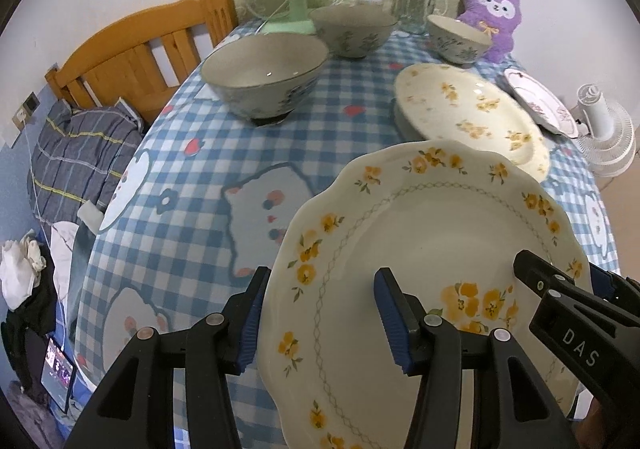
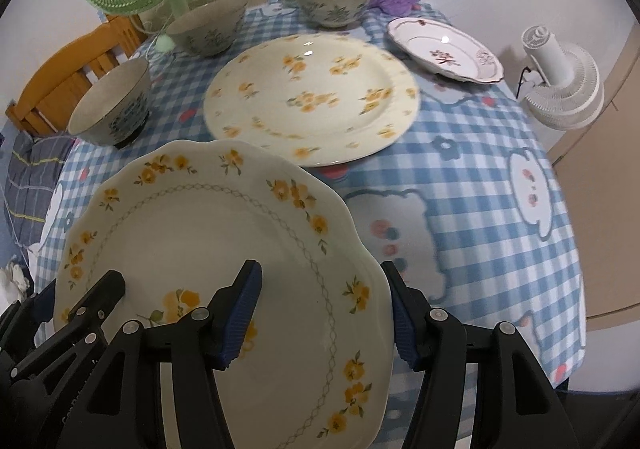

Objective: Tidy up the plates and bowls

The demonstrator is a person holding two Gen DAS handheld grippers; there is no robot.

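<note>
Gripping cream scalloped plate w/ yellow flowers, both grippers' jaws clamped on opposite rims

Open checked cloth is lying free at three o'clock; a large plate is blocking twelve o'clock, with bowls crowding ten o'clock.
</note>
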